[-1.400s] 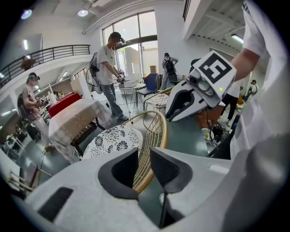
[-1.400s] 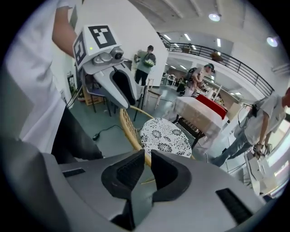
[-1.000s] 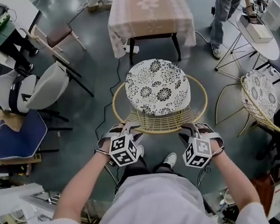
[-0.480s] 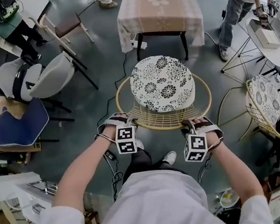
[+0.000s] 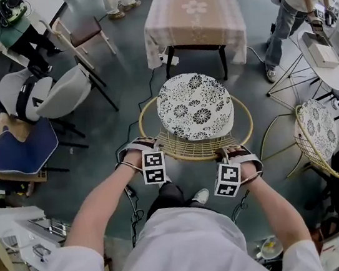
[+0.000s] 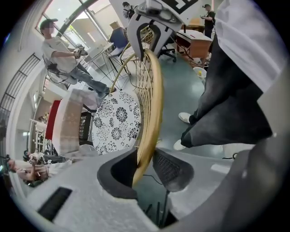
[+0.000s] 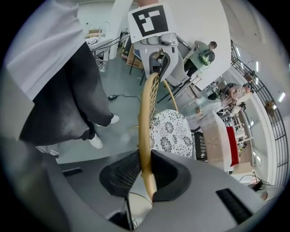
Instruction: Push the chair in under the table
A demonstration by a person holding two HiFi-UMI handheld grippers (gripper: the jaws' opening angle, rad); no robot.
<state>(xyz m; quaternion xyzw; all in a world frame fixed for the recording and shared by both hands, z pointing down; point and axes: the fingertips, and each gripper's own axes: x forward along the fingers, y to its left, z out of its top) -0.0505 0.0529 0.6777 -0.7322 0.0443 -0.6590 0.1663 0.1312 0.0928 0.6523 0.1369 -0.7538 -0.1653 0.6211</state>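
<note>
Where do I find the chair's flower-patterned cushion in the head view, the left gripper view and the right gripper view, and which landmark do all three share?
Head view: cushion near the centre, slightly above the middle.
Left gripper view: cushion left of centre.
Right gripper view: cushion right of centre.
Shared landmark: the chair's golden rim, beside the cushion in all three.

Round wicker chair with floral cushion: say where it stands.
Head view, centre: the round wicker chair stands just before the pink cloth-covered table, a second wicker chair at its right.
</note>
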